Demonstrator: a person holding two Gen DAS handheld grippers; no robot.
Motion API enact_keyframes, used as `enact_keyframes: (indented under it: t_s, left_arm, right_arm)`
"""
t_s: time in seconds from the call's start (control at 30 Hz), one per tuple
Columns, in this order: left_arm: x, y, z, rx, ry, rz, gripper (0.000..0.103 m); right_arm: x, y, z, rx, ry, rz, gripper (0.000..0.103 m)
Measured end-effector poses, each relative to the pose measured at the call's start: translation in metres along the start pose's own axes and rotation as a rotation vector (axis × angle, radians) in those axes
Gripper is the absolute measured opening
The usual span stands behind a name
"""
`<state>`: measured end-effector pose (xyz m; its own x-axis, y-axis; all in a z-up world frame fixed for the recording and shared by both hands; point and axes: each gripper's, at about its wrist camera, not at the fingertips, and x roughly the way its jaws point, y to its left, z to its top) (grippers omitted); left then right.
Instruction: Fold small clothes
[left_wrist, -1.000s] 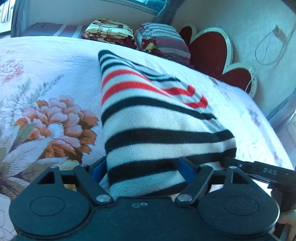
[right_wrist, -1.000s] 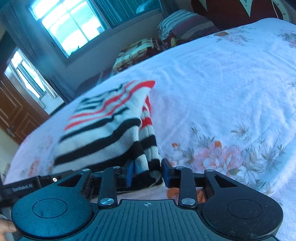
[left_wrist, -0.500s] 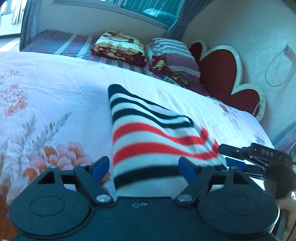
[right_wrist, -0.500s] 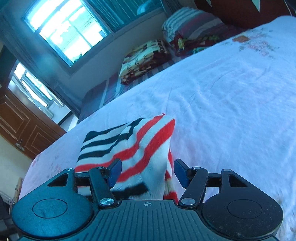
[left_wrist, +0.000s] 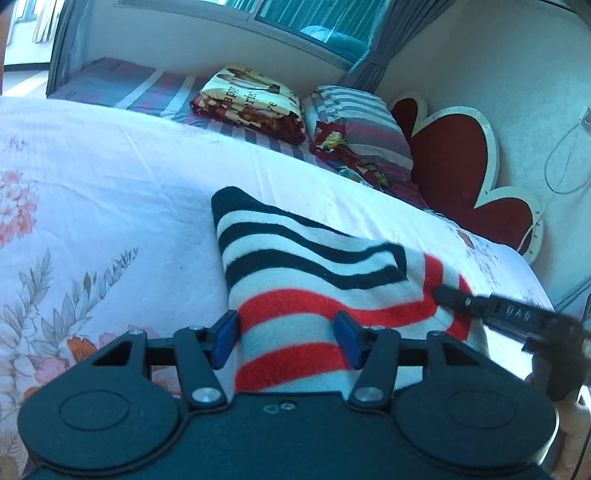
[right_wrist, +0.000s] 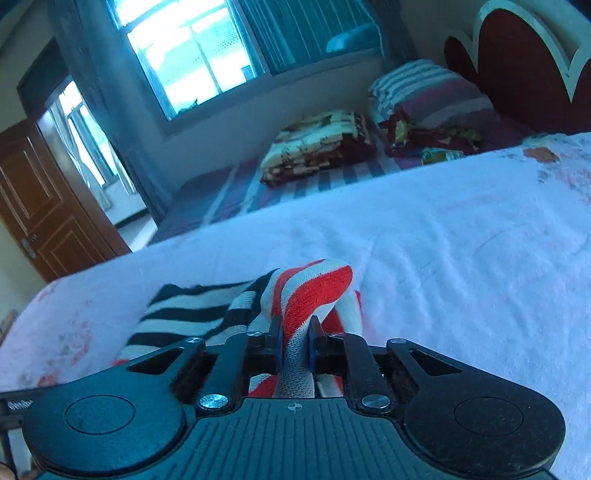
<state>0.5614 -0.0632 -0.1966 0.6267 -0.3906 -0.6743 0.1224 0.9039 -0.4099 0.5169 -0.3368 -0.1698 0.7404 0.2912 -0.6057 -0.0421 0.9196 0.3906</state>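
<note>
In the left wrist view, the left gripper (left_wrist: 286, 339) is seen with its blue-padded fingers (left_wrist: 223, 338) spread wide apart, and the striped garment (left_wrist: 314, 273) is seen lying between them; the cloth is touched or nearly touched by the pads, but no pinch is shown. The garment, knitted in white with black bands farther off and red bands nearer, is spread on the floral bedspread (left_wrist: 110, 192), and its right edge is met by the tip of the right gripper (left_wrist: 491, 306), which is shown from the side in this view only. The large flower prints on the bedspread are shown mainly here, at the lower left. In the right wrist view, the right gripper (right_wrist: 295, 338) is seen closed down to a narrow gap, and a bunched fold of the striped garment (right_wrist: 310, 291) is clamped between its fingers (right_wrist: 275, 339), the red bands being raised above the bedspread (right_wrist: 443, 266); the black-striped part is left lying flat to the left. A wooden door (right_wrist: 40, 206) and a bright window (right_wrist: 192, 51) are shown only in this view. Folded blankets (left_wrist: 251, 101) and a striped pillow (left_wrist: 362, 114) are seen at the far side of the bed in both views, beside a red headboard (left_wrist: 461, 173).
</note>
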Motion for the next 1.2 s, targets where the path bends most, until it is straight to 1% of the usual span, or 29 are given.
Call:
enact_keyframes:
  t_s: [0.07,0.13,0.17,0.2,0.27,0.37,0.43,0.47,0.5,0.53,0.57,0.67,0.77,0.8,0.83,0.87,0.97,1.03,1.07,1.13,1.2]
  left_arm:
    - [0.008,0.003,0.001,-0.020,0.022,0.000,0.056]
    - [0.015,0.005,0.000,-0.019,0.036,0.002,0.061]
    - [0.017,0.007,-0.001,-0.029,0.042,0.002,0.062]
    - [0.018,0.009,-0.001,-0.048,0.048,0.001,0.065]
    - [0.017,0.012,0.002,-0.076,0.062,-0.008,0.066]
    - [0.009,0.012,0.004,-0.063,0.057,-0.007,0.067]
    - [0.005,0.012,0.005,-0.066,0.067,-0.012,0.071]
    - [0.002,0.012,0.005,-0.067,0.073,-0.017,0.073]
    - [0.000,0.011,0.004,-0.062,0.075,-0.018,0.074]
    - [-0.003,0.009,0.003,-0.052,0.075,-0.018,0.074]
    - [-0.004,0.007,0.001,-0.041,0.077,-0.019,0.074]
    - [-0.010,0.003,-0.004,-0.036,0.086,-0.021,0.075]
    - [-0.017,0.000,-0.010,-0.039,0.088,-0.018,0.075]
    - [-0.019,-0.001,-0.013,-0.036,0.086,-0.019,0.076]
    - [-0.021,-0.002,-0.015,-0.031,0.084,-0.019,0.076]
    - [-0.022,-0.004,-0.018,-0.025,0.081,-0.013,0.076]
    - [-0.023,-0.007,-0.023,-0.009,0.076,-0.003,0.076]
    - [-0.022,-0.008,-0.026,-0.012,0.080,-0.004,0.077]
    - [-0.020,-0.007,-0.027,-0.013,0.085,-0.005,0.078]
    - [-0.019,-0.007,-0.028,-0.014,0.092,-0.005,0.080]
    - [-0.019,-0.006,-0.027,-0.011,0.092,-0.005,0.081]
  right_arm:
    - [0.012,-0.010,-0.008,0.007,0.031,-0.033,0.012]
    - [0.017,-0.022,-0.016,0.060,0.029,-0.033,0.012]
    - [0.016,-0.027,-0.018,0.082,0.023,-0.033,0.015]
    - [0.014,-0.028,-0.017,0.087,0.022,-0.039,0.022]
    - [0.009,-0.026,-0.015,0.080,0.024,-0.050,0.026]
    - [-0.007,-0.023,-0.007,0.089,0.006,-0.037,0.026]
    - [-0.018,-0.015,-0.003,0.071,-0.011,-0.035,0.028]
    - [-0.021,-0.010,0.000,0.070,-0.012,-0.024,0.037]
    - [-0.024,-0.007,0.000,0.063,-0.009,-0.015,0.055]
    - [-0.027,-0.001,-0.001,0.049,-0.007,-0.017,0.062]
    - [-0.030,0.003,-0.003,0.032,-0.006,-0.020,0.066]
    - [-0.037,0.017,-0.011,-0.017,-0.002,-0.034,0.066]
    - [-0.050,0.031,-0.020,-0.067,-0.027,-0.056,0.066]
    - [-0.054,0.037,-0.023,-0.094,-0.035,-0.060,0.064]
    - [-0.057,0.043,-0.028,-0.128,-0.044,-0.068,0.059]
    - [-0.060,0.048,-0.032,-0.157,-0.051,-0.074,0.050]
    - [-0.053,0.049,-0.048,-0.203,-0.008,-0.117,0.048]
    - [-0.040,0.036,-0.059,-0.179,0.050,-0.151,0.048]
    - [-0.034,0.028,-0.064,-0.156,0.082,-0.149,0.048]
    - [-0.033,0.014,-0.069,-0.078,0.081,-0.120,0.048]
    - [-0.036,0.014,-0.066,-0.066,0.079,-0.117,0.048]
